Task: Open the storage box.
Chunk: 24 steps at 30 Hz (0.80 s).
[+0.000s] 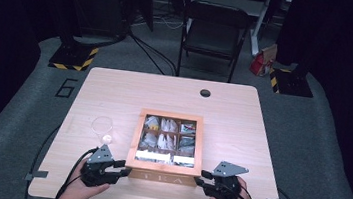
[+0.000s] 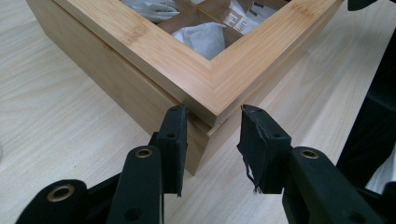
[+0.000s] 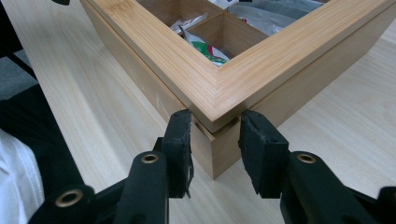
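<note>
Bamboo box [image 1: 163, 171] — "TEA" on its front — claws [image 1: 123, 168] [image 1: 200, 177] at both near corners

"TEA" on wooden box [image 1: 162, 177] front, "6" on floor [image 1: 66, 87]

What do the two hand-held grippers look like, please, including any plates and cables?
Each hand-held gripper, left and right, is black, topped by a grey three-cornered plate and trailing a black cable. Up close, the jaws carry black pads with ragged edges, fixed with brass-coloured rivets.
</note>
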Available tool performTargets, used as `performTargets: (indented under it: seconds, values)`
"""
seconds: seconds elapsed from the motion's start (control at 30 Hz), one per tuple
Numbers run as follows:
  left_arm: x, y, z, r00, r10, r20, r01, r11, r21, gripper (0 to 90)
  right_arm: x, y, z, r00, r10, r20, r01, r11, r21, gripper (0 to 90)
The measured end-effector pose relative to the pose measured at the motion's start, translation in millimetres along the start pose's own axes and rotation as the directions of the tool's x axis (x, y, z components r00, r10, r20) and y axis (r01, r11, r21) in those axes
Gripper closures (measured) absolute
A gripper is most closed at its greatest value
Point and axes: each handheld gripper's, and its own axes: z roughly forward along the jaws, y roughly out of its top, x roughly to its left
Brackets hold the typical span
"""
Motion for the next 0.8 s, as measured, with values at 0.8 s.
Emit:
performTargets:
  seconds: [0.8]
  values:
    - [1.0, 13.4, -8.2, 0.9999, 0.01, -0.01, -0.01, 0.9998, -0.015, 61.6, 1.4, 9.2, -8.1, 0.9997, 0.024, 0.008, -0.023, 0.999, -0.03, 63.2]
